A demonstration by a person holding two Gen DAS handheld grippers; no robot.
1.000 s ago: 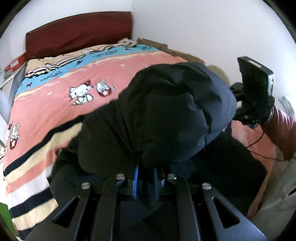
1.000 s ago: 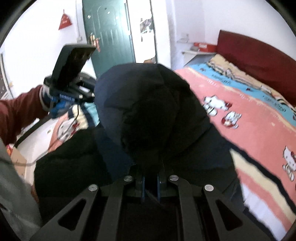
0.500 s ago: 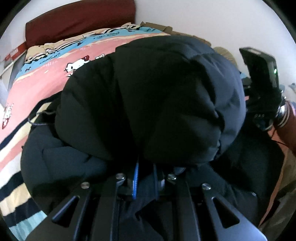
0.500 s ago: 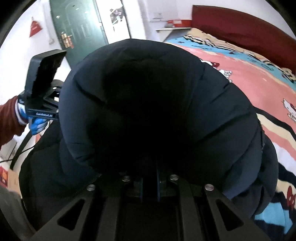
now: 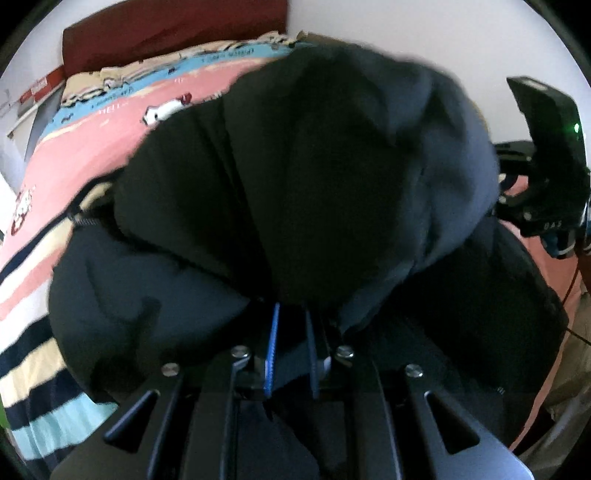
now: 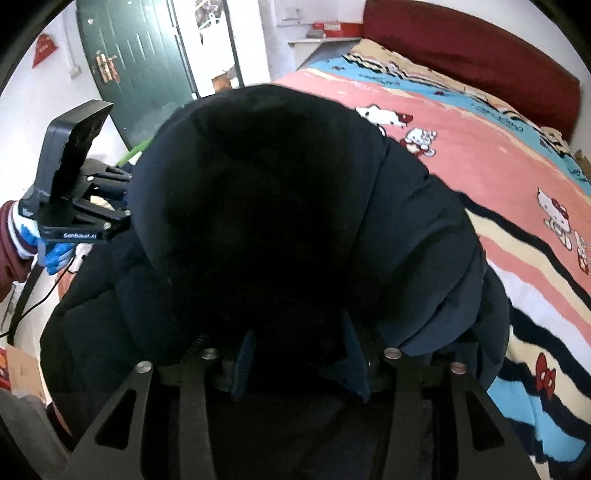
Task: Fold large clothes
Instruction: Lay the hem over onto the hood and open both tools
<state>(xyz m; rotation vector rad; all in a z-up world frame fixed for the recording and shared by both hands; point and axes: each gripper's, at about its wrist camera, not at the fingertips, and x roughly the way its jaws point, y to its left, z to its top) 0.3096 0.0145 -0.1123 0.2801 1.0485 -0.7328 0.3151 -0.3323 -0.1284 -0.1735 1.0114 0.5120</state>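
A large dark navy puffer jacket (image 5: 314,177) lies bunched on the bed and fills both views (image 6: 280,206). My left gripper (image 5: 291,332) is shut on a fold of the jacket, its blue-edged pads close together with cloth between them. My right gripper (image 6: 299,354) has its pads spread wide apart, with jacket cloth lying between and over them. The left gripper also shows at the left edge of the right wrist view (image 6: 74,206). The right gripper shows at the right edge of the left wrist view (image 5: 546,166).
The bed has a pink, blue and striped cartoon-cat cover (image 6: 498,155) and a dark red headboard (image 5: 166,33). A green door (image 6: 136,59) stands beyond the bed's foot. A white wall (image 5: 406,33) runs along the bed's far side.
The folded-over jacket part has come closer and lower onto the rest of the jacket. The right gripper's pads, close together before, now stand wide apart.
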